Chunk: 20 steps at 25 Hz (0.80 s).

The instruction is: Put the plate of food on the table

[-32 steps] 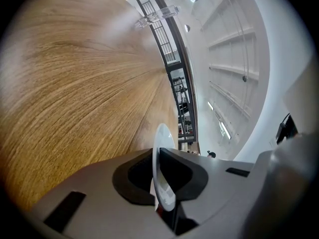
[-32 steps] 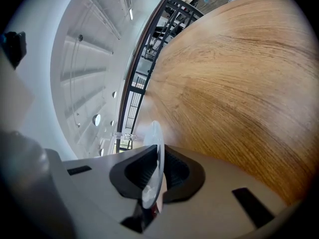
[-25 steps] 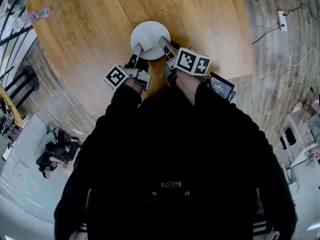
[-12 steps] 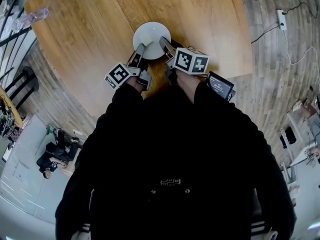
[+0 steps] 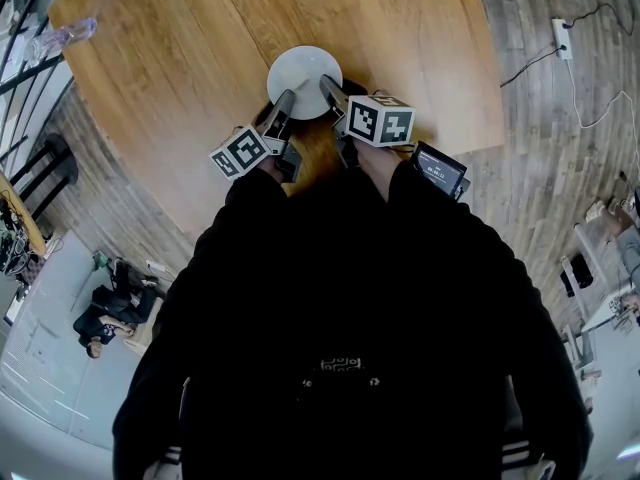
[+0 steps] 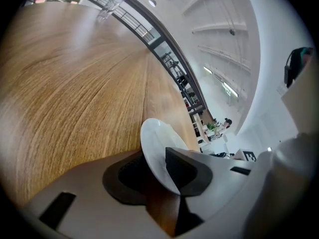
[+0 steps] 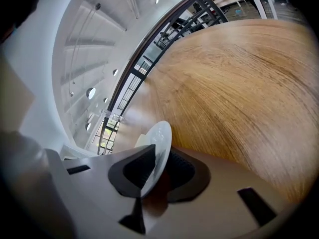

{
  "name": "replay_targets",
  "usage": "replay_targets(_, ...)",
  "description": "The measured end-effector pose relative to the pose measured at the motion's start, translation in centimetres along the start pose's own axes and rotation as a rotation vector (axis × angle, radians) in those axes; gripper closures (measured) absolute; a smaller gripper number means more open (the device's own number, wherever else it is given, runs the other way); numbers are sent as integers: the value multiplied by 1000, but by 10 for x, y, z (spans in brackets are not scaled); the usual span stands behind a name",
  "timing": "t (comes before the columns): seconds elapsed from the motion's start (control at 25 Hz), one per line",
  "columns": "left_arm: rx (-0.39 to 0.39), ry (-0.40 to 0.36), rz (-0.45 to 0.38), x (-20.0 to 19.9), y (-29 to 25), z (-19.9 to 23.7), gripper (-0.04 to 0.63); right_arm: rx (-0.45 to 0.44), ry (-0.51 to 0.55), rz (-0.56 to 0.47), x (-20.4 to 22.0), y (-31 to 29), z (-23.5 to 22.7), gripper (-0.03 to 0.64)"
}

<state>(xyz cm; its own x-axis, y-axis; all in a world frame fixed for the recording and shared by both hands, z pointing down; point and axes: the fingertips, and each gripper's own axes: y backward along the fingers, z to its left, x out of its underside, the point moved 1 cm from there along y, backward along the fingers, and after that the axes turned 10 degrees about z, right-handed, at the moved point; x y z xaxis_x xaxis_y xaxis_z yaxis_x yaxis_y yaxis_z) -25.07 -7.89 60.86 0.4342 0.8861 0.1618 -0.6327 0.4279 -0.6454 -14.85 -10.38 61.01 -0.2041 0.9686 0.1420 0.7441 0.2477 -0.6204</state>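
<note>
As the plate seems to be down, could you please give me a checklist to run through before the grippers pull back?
1. Plate over the table, in from its edge: ok.
2. Plate resting flat on the table: cannot tell.
3. Left gripper free of the plate: not ok; jaws opening, rim between them.
4. Right gripper free of the plate: not ok; jaws opening, rim between them.
5. Bottle clear of the way back: ok, at the far corner.

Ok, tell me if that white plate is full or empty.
Empty, as far as shown: in the head view the white plate on the wooden table is plain white, nothing on it.
</note>
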Motion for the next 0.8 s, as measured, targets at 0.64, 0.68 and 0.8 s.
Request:
replay_targets(0.64, -70, -241, 79, 11, 1, -6, 420, 119, 200, 53, 0, 7, -4, 515)
replay_targets(0.68, -74, -252, 82, 12, 0, -7, 419, 128, 211, 58, 1, 7, -5, 508)
replay_targets(0.8, -82, -273, 91, 15, -2, -8, 415, 146, 236, 64, 2, 10, -10, 498)
